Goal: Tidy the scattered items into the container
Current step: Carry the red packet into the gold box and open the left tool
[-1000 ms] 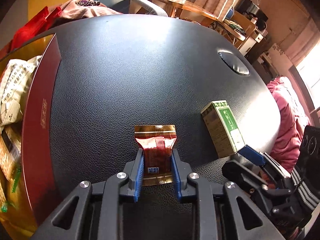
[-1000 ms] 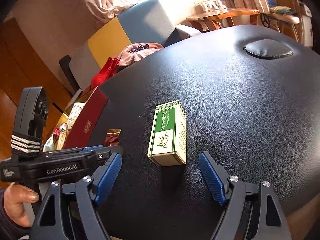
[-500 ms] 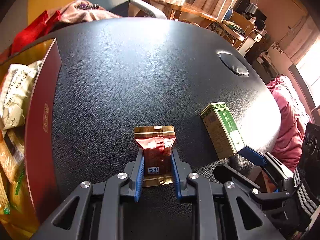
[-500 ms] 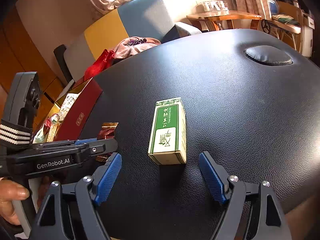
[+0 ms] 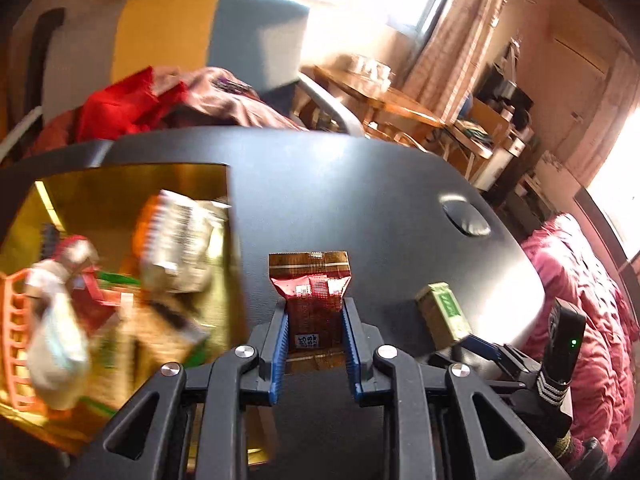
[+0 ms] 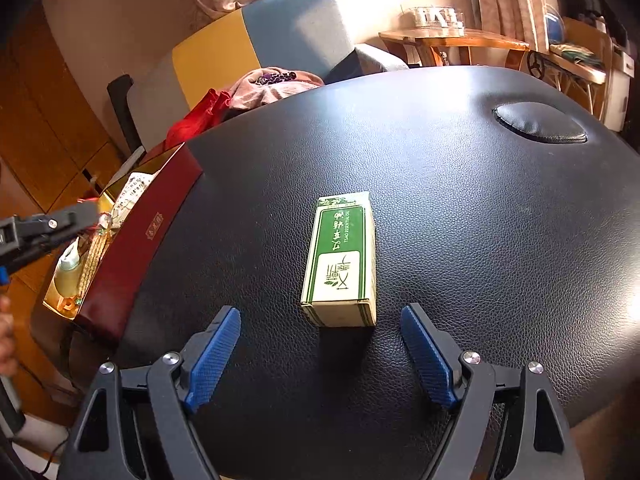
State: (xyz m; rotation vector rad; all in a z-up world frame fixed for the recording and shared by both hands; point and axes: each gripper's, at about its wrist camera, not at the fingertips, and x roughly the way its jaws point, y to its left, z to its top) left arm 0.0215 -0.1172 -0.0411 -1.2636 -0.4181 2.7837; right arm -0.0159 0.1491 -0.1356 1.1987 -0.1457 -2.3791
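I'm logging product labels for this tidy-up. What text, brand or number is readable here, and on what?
"TAO ESSENTIAL": along the edge of the green box top, upside down; the word after it is too small to read.
Large Chinese characters on the green box: visible, not legible to me.
White sticker on the red sachet in the left gripper: blurred.
Gold emblem on the red container wall: too small.

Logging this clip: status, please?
Left tongs shut on red sachet, beside box. Right tongs open, green carton ahead. Nothing between.
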